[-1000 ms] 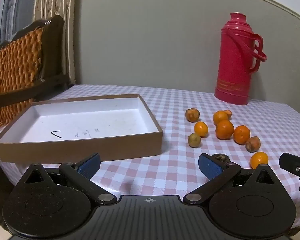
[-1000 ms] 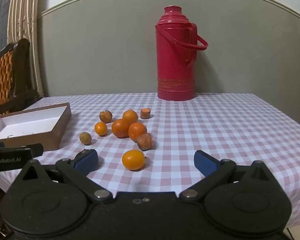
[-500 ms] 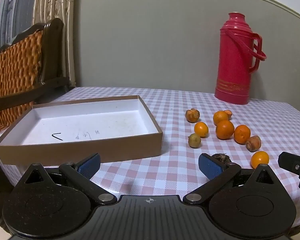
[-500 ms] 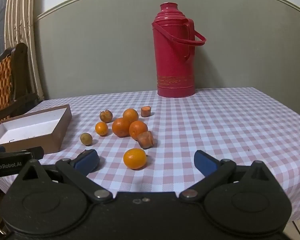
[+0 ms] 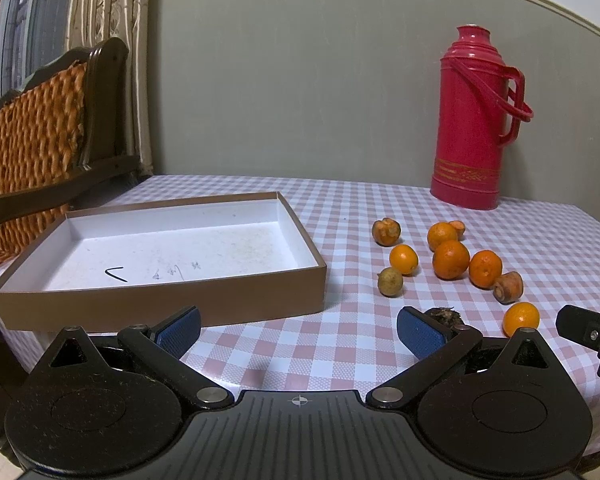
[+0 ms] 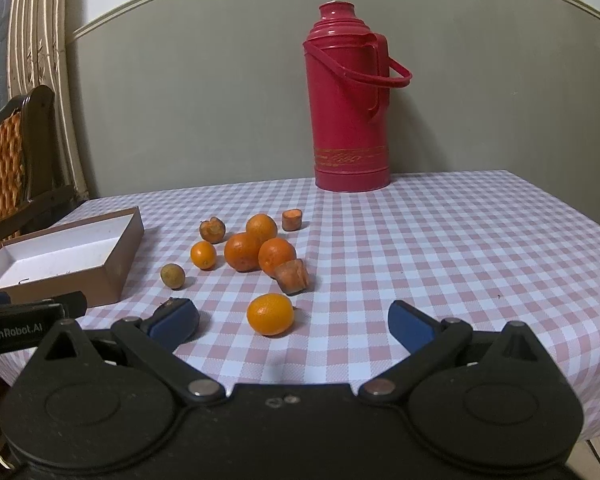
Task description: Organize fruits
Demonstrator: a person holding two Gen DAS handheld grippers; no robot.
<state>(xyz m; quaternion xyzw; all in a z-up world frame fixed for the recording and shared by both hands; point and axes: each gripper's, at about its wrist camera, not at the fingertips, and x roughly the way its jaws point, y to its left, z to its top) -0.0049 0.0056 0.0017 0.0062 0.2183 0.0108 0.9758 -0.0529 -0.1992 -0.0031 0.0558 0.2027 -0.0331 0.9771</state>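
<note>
Orange fruits [image 6: 242,257] lie on pink-and-white checked cloth [image 6: 440,248].

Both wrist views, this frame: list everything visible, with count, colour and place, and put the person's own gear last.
Oranges: five, orange, loose on the cloth between box and flask; one lies nearest the right gripper.
Small round fruit: one, dull yellow-green, nearest the box.
Split brownish fruit: one, behind the cluster.
Carrot stubs: two, orange; one touching the cluster, one further back.
Dark dried bit: one, brown, by the left gripper's fingertip.
Box: one, brown outside, white inside, no fruit in it, left side.
Vacuum flask: one, red, upright at the back.
Tablecloth: pink and white check.
Chair: one, dark wood, woven orange back, left.
Curtain: beige, left.
Left gripper: open.
Right gripper: open.
</note>
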